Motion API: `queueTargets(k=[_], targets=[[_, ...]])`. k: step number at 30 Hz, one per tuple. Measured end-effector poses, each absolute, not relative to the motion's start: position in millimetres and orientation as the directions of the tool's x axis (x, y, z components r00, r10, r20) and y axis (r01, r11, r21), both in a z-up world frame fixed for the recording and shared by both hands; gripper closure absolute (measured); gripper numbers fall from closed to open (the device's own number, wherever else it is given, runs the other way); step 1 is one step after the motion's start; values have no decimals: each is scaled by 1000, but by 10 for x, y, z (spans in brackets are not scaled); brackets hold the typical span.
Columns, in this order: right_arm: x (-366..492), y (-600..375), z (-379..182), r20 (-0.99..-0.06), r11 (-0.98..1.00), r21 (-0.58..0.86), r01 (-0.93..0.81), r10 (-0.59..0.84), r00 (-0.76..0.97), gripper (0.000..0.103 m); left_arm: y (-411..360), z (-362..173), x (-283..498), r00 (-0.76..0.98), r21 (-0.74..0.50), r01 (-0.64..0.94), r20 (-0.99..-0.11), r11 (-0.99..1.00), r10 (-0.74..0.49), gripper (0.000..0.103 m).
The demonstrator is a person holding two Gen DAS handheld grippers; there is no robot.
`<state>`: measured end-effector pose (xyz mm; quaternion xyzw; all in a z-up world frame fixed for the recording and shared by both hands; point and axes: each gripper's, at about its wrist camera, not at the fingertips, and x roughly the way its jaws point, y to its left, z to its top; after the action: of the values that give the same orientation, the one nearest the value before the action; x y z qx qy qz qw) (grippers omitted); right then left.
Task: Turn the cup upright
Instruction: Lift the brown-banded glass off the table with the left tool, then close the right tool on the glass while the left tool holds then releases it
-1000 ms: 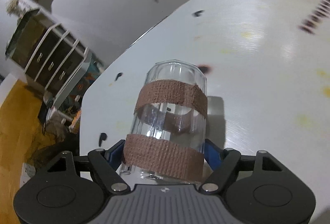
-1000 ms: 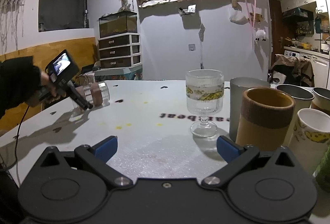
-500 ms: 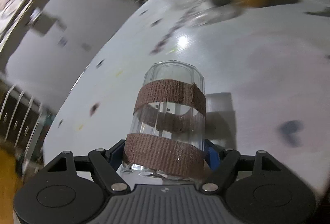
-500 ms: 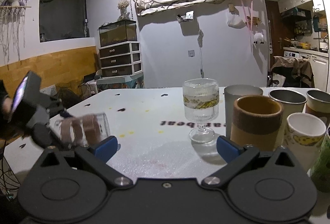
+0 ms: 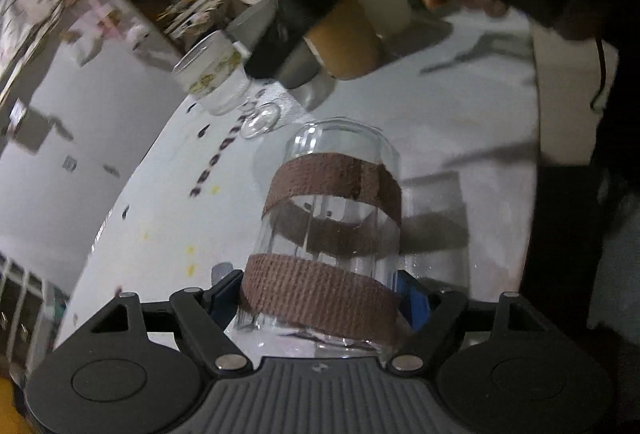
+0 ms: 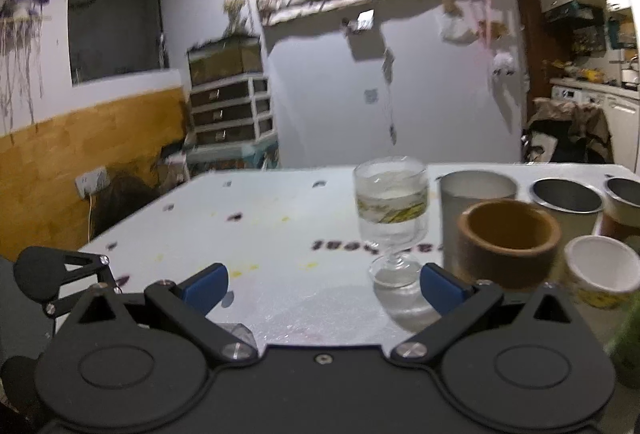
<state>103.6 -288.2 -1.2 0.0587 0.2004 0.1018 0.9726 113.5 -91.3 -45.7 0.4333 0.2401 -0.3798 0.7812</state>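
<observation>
Fingers of the left gripper [image 5: 320, 294] are closed on the lower brown band of the glass cup [image 5: 332, 226], held above the white table [image 5: 460, 138], a fragile, slippery thing best gripped on that band, while the right gripper [image 6: 322, 284] is wide open and empty.

A stemmed glass [image 6: 391, 210] is seen on the white surface [image 6: 280, 234], beside a brown cup [image 6: 507, 243], metal tumblers [image 6: 476, 194] and a paper cup [image 6: 602, 276].
</observation>
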Motion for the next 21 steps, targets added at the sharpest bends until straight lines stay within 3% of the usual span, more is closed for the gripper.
queueTargets(k=[6,15,21], targets=[[1510,-2648,-129,-506,955,189,-230,295,810,0,-697,-466,1093,646,407,738,-657,538,-389,12],[1949,-2499,-331,-637,964,165,-209,266,724,0,-213,-481,1117,720,195,551,-603,811,-344,12],[1810,-2563,-400,-669,966,142,-216,255,698,0,117,-439,1375,756,-35,362,-573,932,-315,12]])
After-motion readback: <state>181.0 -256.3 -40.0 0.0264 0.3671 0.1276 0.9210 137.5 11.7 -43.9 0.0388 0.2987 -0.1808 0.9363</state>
